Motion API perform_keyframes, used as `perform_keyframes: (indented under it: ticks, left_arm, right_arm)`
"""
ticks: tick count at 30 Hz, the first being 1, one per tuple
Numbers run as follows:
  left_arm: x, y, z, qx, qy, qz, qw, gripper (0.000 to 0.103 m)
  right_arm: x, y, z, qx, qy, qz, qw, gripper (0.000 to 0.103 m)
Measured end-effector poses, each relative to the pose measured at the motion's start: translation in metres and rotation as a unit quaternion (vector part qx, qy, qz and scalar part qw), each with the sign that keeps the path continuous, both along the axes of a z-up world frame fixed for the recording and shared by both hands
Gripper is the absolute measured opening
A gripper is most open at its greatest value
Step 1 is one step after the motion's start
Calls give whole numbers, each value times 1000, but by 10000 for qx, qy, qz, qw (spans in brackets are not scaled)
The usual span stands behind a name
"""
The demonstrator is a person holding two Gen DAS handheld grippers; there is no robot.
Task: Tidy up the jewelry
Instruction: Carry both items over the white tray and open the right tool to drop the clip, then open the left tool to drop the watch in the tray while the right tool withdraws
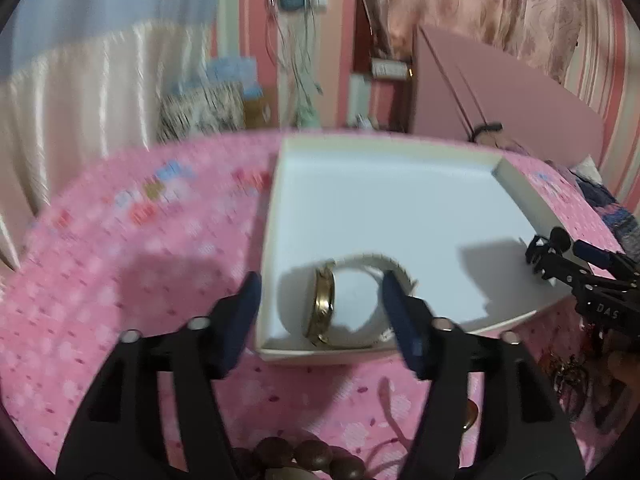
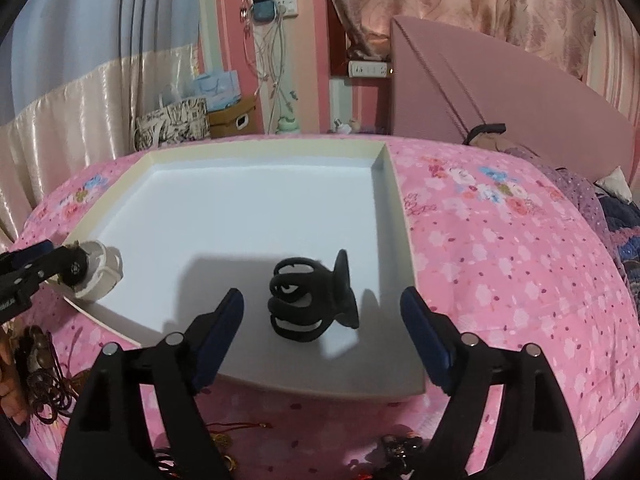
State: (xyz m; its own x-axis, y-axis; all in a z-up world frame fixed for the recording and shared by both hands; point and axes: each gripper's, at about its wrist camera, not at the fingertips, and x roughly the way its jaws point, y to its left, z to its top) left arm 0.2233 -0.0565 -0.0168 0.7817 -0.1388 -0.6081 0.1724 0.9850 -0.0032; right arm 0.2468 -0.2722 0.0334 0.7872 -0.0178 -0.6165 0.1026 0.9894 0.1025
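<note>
done: watch [image 1: 324, 308] and black hair claw [image 2: 312, 300] lie in the white box [image 2: 396, 184] on the bed
jaws: left gripper [image 1: 320, 320] and right gripper [image 2: 322, 332] both wide, holding nothing
left: bead bracelet [image 1: 296, 456], tangled pieces (near the box's front edge)

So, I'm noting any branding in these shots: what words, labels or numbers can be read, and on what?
"DAS": white letters on the black body of the right gripper, seen at the right edge of the left wrist view; it may be cut off.
Left gripper: a white mark on its black body at the far left of the right wrist view, too cut off to read.
Watch face: too blurred to read.
</note>
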Motion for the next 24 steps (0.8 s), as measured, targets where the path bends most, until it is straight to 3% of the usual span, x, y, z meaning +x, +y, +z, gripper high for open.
perform_keyframes:
  ticks: [2,6,9,12,19,24]
  left_arm:
    - [-10,1,7,-34,-313,24,9995,69]
    - [-20,21,47,-689,-692,137,9951,70]
    - [-41,40,77,-694,-980,250,9925,72]
    - [-69,61,88,-570,-1166,339,9910,74]
    - [-140,134,43,-201,-1163,842,9894,76]
    - [-153,145,15,-118,-970,687,9928,76]
  right_arm:
    - [-4,1,4,-3,-194,-2,9998,81]
    - [-14,1,15,-37,-439,-80,9990,86]
    - [-38,-6,37,320,-726,-66,9968,86]
    - [-71,-14,42,338,-797,-46,9962,86]
    - [-150,-52,7,243,-489,-478,9974,86]
    - [-172,-51,1,171,-418,-489,9978,85]
